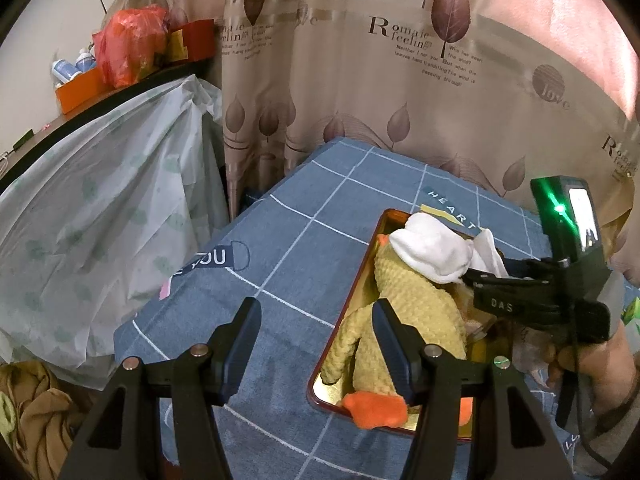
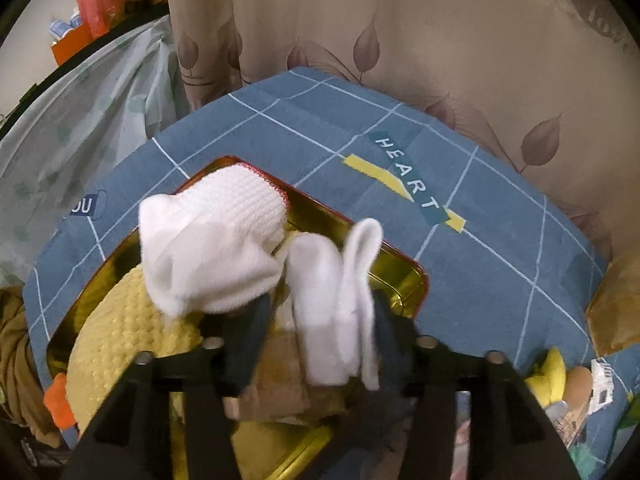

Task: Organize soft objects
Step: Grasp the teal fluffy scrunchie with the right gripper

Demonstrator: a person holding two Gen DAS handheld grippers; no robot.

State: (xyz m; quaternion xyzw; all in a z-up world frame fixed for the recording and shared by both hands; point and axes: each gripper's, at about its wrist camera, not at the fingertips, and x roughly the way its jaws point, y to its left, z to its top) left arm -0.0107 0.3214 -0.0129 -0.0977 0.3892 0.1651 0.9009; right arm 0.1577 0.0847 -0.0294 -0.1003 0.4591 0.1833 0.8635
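The right hand-held gripper is letting go, jaws apart around a white sock over the gold tray. It should be lifting straight up, not snagging it. The left hand-held gripper is hanging empty and apart.

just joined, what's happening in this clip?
A person with tongs in each hand is packing soft things into a gold tray on a blue checked cloth. The right tongs are over the tray with a white sock draped between their parted jaws; whether the pads press it is unclear. A second white sock lies on a yellow knitted duck toy in the tray. The left tongs are open and empty at the tray's near edge.
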